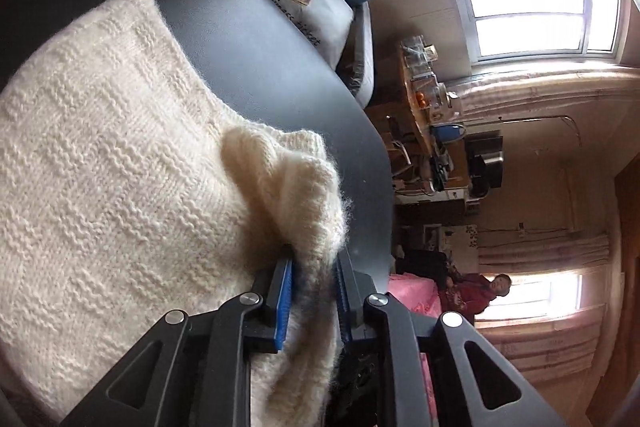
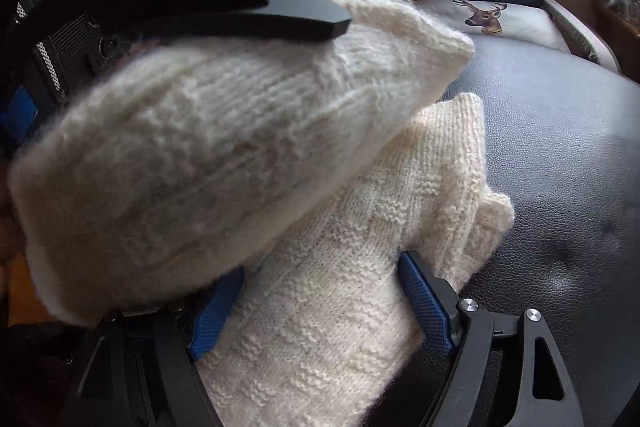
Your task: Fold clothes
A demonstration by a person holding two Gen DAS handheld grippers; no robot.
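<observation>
Nearest the lens: blue pads (image 1: pixel 285 301) of your left gripper (image 1: pixel 314 297), with a thick bunched edge of the cream sweater (image 1: pixel 100 147) running between them. Pads looked pressed on the wool, so read as pinching the knit, not spread. Judged reason: you held that edge up off the sweater body to carry it over as a fold; in the right wrist view the lifted part (image 2: pixel 208 131) hung as a fat roll above the flat layer, w/ the left gripper's dark frame (image 2: pixel 224 3) on top of it.

Your right gripper (image 2: pixel 320 311) stood spread wide, blue pads either side of a narrower strip of the flat layer, not pinching. Can't tell if the pads touched the wool. Prob. placed there to pin or catch the lower layer while the fold came over.

Sweater lay on the black leather-look surface (image 2: pixel 560 155), bare surface beyond its far edge. Deer cushion (image 2: pixel 492 15) sat past the sweater, off the surface on a seat.

Sweater look: chunky hand-knit, off-white, fuzzy halo of loose fibre, blocky basket-type texture; soft, bulky, likely springs back when let go.
</observation>
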